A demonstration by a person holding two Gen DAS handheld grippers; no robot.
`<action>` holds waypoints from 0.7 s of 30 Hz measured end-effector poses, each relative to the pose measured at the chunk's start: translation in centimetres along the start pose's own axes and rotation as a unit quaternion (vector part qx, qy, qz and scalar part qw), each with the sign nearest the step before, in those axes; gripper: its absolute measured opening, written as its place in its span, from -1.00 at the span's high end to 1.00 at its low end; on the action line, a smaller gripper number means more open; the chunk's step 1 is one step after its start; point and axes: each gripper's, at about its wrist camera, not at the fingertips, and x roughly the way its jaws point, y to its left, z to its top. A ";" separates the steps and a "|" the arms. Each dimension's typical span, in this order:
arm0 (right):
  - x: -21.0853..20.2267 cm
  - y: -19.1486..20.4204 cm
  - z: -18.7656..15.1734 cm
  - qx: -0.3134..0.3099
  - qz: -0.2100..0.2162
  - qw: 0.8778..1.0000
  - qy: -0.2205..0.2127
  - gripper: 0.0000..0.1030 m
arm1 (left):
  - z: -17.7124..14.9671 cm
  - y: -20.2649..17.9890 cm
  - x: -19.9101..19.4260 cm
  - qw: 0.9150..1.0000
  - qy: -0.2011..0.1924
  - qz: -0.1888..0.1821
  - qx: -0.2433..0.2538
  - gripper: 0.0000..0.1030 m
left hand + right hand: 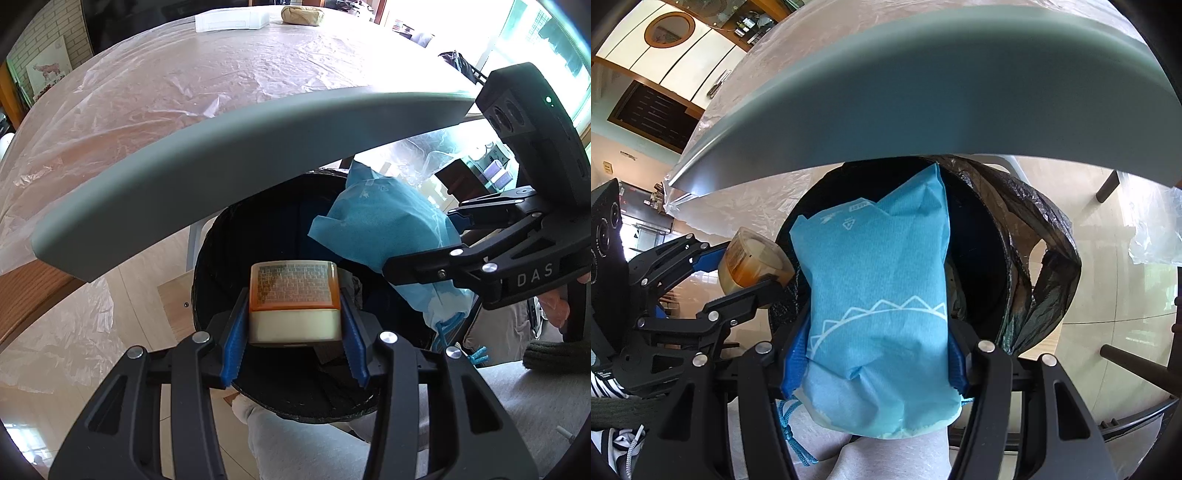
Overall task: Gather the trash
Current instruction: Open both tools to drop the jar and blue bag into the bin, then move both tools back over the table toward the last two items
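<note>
Left tongs [295, 325] clamped on an orange-labelled plastic tub [294, 302], held over the mouth of the black-lined trash bin [221, 258] just below the grey table [229, 147] edge; right tongs [879, 354] gripped a blue drawstring pouch [879, 295], also over the bin opening. Left view alone showed the table top under clear plastic sheet [155, 92], with a white flat box [232, 18] and a tan wrapped bundle [302, 15] at the far end; printed label on tub visible there, text too small to read. Right view alone showed the black liner [1045, 258] bunched over the bin's right rim, plus the tub's side stained orange-brown. Bin interior dark in both; contents hard to make out. Pouch hid most of the right fingers; blue cord [792, 435] dangled below.
</note>
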 end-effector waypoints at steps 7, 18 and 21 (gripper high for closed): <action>-1.1 -0.1 0.1 0.014 -0.015 1.000 -0.023 -0.56 | 0.2 0.7 -0.9 1.000 -0.019 -0.013 -0.011 -0.35; -8.2 1.8 -1.2 -0.045 -0.034 0.995 -0.080 -0.61 | 1.2 -0.2 -6.0 0.997 -0.069 -0.027 0.009 -0.53; -11.7 2.6 -0.9 -0.076 -0.056 0.987 -0.134 -0.74 | 2.4 -0.5 -8.7 0.993 -0.112 -0.018 0.012 -0.82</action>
